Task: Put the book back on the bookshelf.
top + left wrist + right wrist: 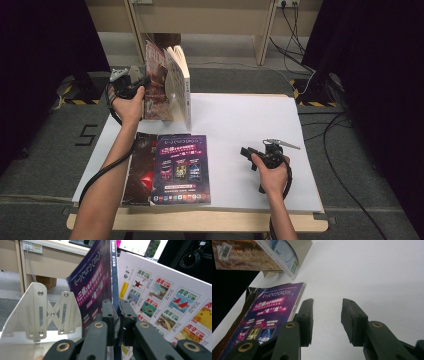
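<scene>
Evidently, books are being stood in a row at the far left of the table (250,115). The left gripper (115,312) is clamped on the lower edge of the held book (97,277), its jaws pressed together on the dark spine so that the volume is kept upright rather than left to flop. In the high view this gripper (143,83) is seen at the book (155,87), which is set against the white book (180,85). The white book's back cover (162,295), printed with small magazine covers, is touched by the held one along the spine side. A metal bookend (42,312) stands just beside on the other side, presumably so that the row is braced once the grip is let go.

The right gripper (245,152) is held low over bare table with its jaws apart and nothing between them (327,320), probably kept ready for the next pick. Near it, a purple book (182,167) lies flat at the near edge, partly overlapping a dark book (142,172); both appear to be waiting to be shelved.
</scene>
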